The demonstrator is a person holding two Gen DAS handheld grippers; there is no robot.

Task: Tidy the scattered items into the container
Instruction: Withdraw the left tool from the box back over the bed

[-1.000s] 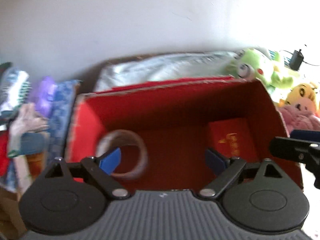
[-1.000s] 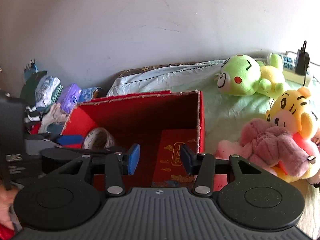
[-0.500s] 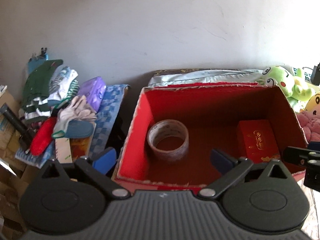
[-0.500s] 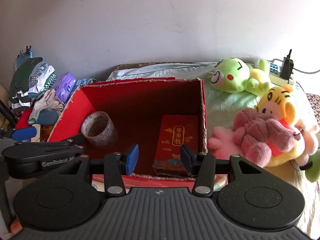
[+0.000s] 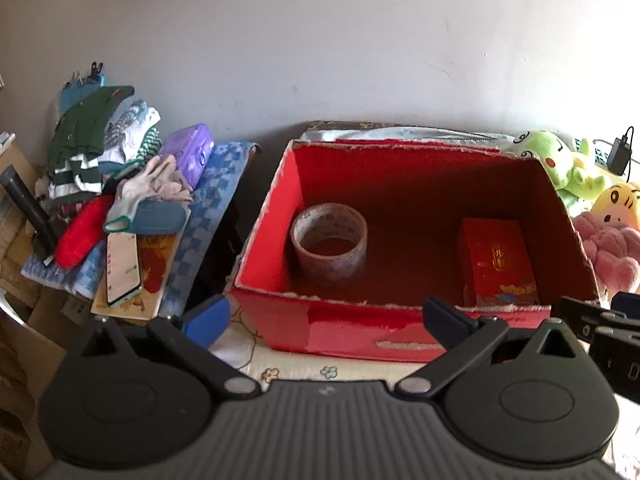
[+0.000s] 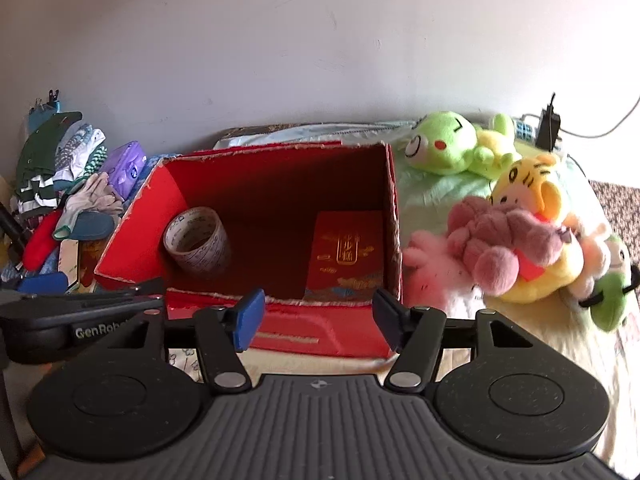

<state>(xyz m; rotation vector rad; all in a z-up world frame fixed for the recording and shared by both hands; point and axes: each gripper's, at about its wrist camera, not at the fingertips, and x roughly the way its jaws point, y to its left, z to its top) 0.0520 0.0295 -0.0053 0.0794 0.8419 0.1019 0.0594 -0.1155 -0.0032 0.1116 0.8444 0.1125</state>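
An open red cardboard box [image 5: 340, 324] [image 6: 320, 332] stands on the bed. Inside it lie a roll of clear tape [image 5: 329, 243] [image 6: 197, 245] at the left and a flat red packet with gold print [image 5: 498, 264] [image 6: 347, 256] at the right. My left gripper [image 5: 326, 320] is open and empty, held back in front of the box's near wall. My right gripper [image 6: 318, 316] is open and empty, just before the box's right front corner. Plush toys lie right of the box: a green frog [image 6: 452, 146], a yellow tiger [image 6: 528, 188] and a pink one [image 6: 496, 240].
A pile of clothes, gloves [image 5: 152, 186], a purple pouch [image 5: 192, 152], a phone [image 5: 122, 268] and a red item [image 5: 80, 232] sits on a blue checked cloth left of the box. A charger and cable [image 6: 550, 122] lie far right. A wall is close behind.
Both grippers have pulled back and up from the box. The left one was inside over the tape roll and is now outside the front wall. The right jaws have opened wider.
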